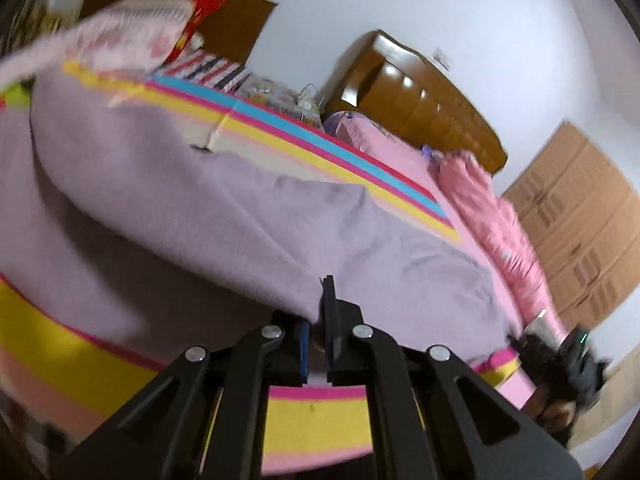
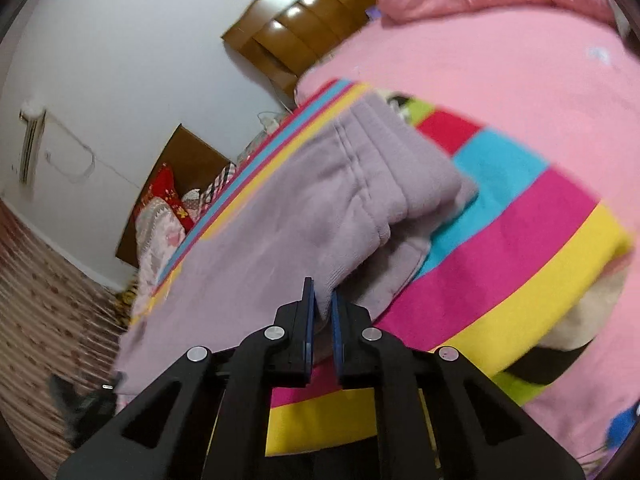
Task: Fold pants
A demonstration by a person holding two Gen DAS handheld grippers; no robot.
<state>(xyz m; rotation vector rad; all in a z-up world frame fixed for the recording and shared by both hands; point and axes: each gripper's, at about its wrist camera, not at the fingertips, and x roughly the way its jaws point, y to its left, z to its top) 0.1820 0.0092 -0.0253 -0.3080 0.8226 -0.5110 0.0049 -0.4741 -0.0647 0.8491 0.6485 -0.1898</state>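
The lilac fleece pants (image 1: 224, 208) lie spread across a striped blanket (image 1: 316, 420) on the bed. My left gripper (image 1: 318, 312) is shut on a raised edge of the pants and holds it above the blanket. In the right wrist view the pants (image 2: 288, 216) show their ribbed waistband (image 2: 384, 176) at the far end. My right gripper (image 2: 322, 304) is shut on a lifted edge of the pants near the waistband side. The right gripper (image 1: 568, 356) also shows, blurred, at the lower right of the left wrist view.
A pink quilt (image 1: 500, 224) lies bunched along the far side of the bed under a brown wooden headboard (image 1: 416, 92). Folded patterned bedding (image 1: 132, 36) is stacked beyond the blanket. A brown wardrobe (image 1: 580, 216) stands at the right. A patterned floor (image 2: 44, 304) lies beside the bed.
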